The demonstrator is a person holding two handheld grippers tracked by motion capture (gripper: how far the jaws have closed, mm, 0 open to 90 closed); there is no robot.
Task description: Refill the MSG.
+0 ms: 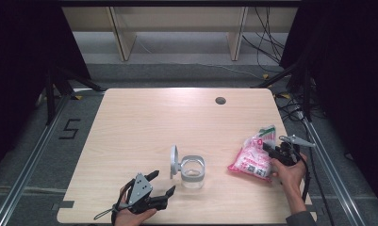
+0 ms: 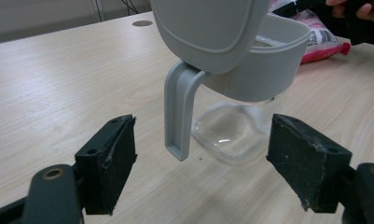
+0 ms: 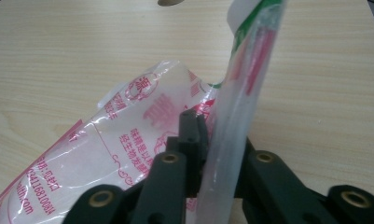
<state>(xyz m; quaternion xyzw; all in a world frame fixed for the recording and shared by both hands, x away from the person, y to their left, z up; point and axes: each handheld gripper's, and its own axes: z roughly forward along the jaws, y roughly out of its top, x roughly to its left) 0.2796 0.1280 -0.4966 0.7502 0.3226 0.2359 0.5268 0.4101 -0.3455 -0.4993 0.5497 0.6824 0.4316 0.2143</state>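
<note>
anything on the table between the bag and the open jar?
Nothing visible. The right gripper is shut on the bag; bare table lies between it and the open jar. The jar's lid stands raised on its far-left side.

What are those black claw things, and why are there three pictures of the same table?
A person holds a pinching tool in each hand. One picture looks down from above; each of the other two comes from a camera riding on a tool. On the pale wooden table stands a clear plastic jug with a grey flip-up lid. The left gripper is open and aimed at the jug's handle. The right gripper has pinched shut on the edge of a pink-and-white printed plastic bag.
</note>
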